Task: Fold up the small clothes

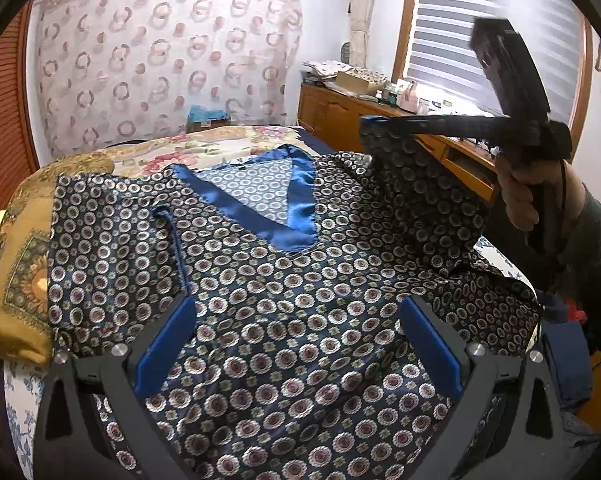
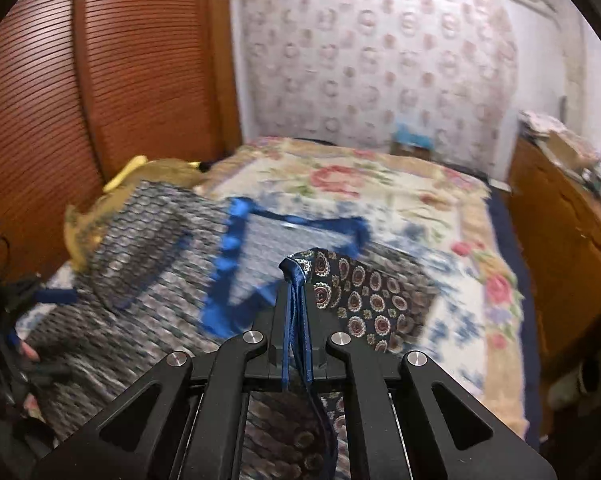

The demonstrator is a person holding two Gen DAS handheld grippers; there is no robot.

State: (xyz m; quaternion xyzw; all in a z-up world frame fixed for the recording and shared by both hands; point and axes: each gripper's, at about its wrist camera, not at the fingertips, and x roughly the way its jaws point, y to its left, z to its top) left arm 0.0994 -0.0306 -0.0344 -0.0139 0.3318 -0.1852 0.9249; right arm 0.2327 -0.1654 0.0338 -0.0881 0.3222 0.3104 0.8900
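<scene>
A navy top (image 1: 300, 280) printed with round medallions lies spread on the bed, its blue satin V-neck collar (image 1: 300, 204) pointing toward me. My left gripper (image 1: 299, 304) hovers low over the top's lower front, open, with nothing between its blue pads (image 1: 168, 348). At the right, a hand holds my right gripper (image 1: 374, 124), shut on the top's right sleeve and lifting it off the bed. In the right wrist view, the right gripper (image 2: 296, 280) pinches the sleeve's blue-trimmed hem (image 2: 300, 312), and patterned cloth (image 2: 364, 300) hangs from it. The rest of the top (image 2: 148, 248) is blurred.
A floral blanket (image 2: 380, 184) covers the bed. A yellow patterned cushion (image 1: 20, 272) lies at the left edge. A wooden dresser (image 1: 340, 108) with clutter runs along the right side under a window blind (image 1: 480, 32). A slatted wooden wardrobe (image 2: 100, 80) stands on the left.
</scene>
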